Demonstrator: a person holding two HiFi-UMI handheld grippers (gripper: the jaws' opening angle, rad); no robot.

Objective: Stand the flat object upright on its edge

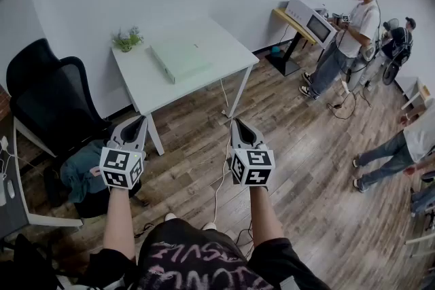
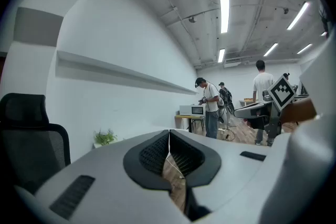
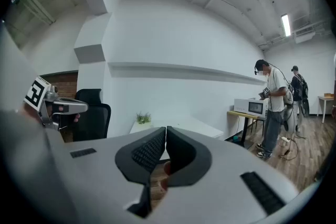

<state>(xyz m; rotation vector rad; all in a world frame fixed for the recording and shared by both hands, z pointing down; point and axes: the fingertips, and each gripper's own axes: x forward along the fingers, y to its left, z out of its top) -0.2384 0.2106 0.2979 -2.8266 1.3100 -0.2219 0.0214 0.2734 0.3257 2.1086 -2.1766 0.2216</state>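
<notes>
**Flat box lay on the bench; both tongs shut and held clear of it**

The pale green flat rectangular box [image 1: 178,58] lay broad face down near the middle of the white square-topped bench [image 1: 224,44], none of its edges raised. At the bench's far left corner, apart from the box, stood a small green potted plant [image 1: 127,39]. A thin white cable [image 1: 223,97] hung from the bench's near right edge down to the wood-plank floor [image 1: 299,166].

The left tongs [image 1: 141,120] were held in the air in front of the bench's near left leg, well apart from the box, their jaws pressed together with nothing between them. The right tongs [image 1: 236,123] were held level with them in front of the bench's near right corner, also closed and empty. Both pointed toward the bench, only slightly downward.

To the left of the bench stood a black mesh office chair [image 1: 47,88]. To the right of the bench, against the same white wall, a white microwave oven [image 1: 310,20] sat on a yellow-topped stand [image 1: 289,24], and a person in a white T-shirt [image 1: 348,34] stood just beside it. Further right of the bench, another person's jeans-clad legs [image 1: 384,159] showed at the picture's edge.
</notes>
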